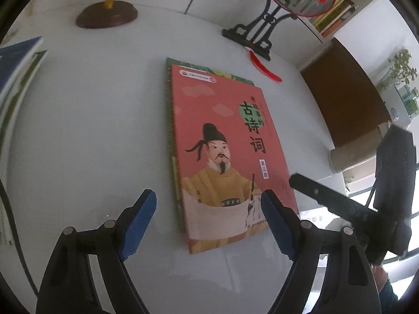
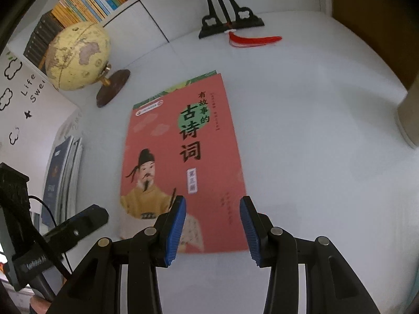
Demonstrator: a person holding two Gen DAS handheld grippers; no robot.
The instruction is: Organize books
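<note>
A red-covered book (image 1: 225,141) (image 2: 183,154) with a robed figure on its cover lies flat on the white table (image 1: 86,136), on top of a green-edged book (image 1: 169,120). My left gripper (image 1: 209,205) hovers over the red book's near left corner, jaws wide open and empty. My right gripper (image 2: 213,210) hangs above the book's near edge. Its blue pads (image 2: 174,233) stand partly apart with nothing between them. Each gripper shows in the other's view: the right one (image 1: 340,204) and the left one (image 2: 78,225).
A stack of books (image 1: 15,83) (image 2: 62,178) lies at the table's left side. A yellow globe (image 2: 78,55) (image 1: 104,13) and a black fan stand (image 1: 251,36) (image 2: 227,21) with a red tassel (image 2: 254,40) stand behind the books. A bookshelf (image 2: 78,5) fills the back.
</note>
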